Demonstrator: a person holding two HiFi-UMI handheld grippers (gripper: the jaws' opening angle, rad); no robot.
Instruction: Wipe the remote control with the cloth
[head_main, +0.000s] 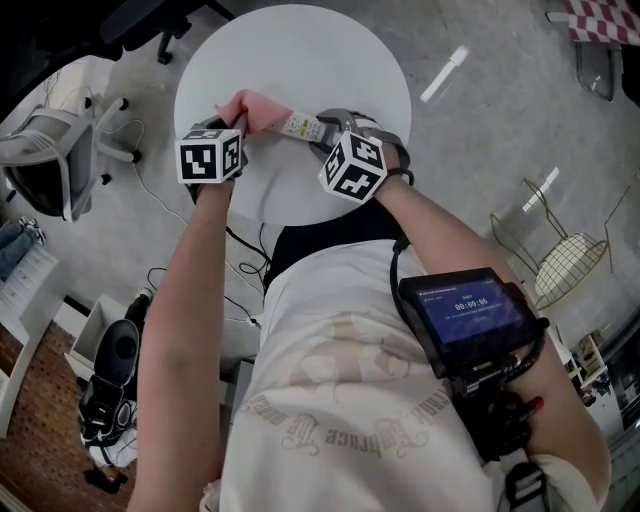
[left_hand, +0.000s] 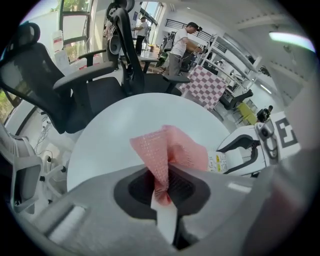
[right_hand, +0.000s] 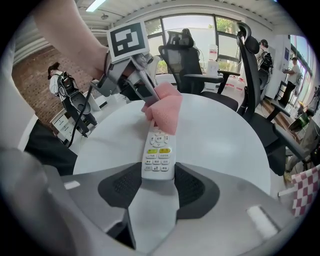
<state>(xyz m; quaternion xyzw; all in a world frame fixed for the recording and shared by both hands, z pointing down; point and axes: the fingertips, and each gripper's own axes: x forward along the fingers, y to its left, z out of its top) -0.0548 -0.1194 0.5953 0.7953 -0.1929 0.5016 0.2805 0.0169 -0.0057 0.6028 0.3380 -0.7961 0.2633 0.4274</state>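
Nearest the lens in the head view we find the person's pale shirt (head_main: 330, 400) and a dark screen unit (head_main: 468, 312) at the lower right of the frame. Both forearms reach toward the upper centre, where a round white desk (head_main: 300, 50) stands. We label the left gripper (left_hand: 162, 186) and the right gripper (right_hand: 158, 176). In the left gripper view the jaws are clenched on a pink cloth (left_hand: 170, 150): a pinched fold runs down between the pads while the rest bunches up at the centre of the frame. In the right gripper view the jaws grasp the near end of the white remote control (right_hand: 158, 150), one pad on each long side, buttons facing up. From the lower centre of that frame the remote control extends toward the middle, and the cloth rests on its far end, covering it. In the head view the remote control lies between the two marker cubes (head_main: 210, 157), over the lower part of the desk disc, with the cloth at its left end. Black office chairs (right_hand: 195, 65) stand beyond the desk, toward the upper right of the right gripper view.
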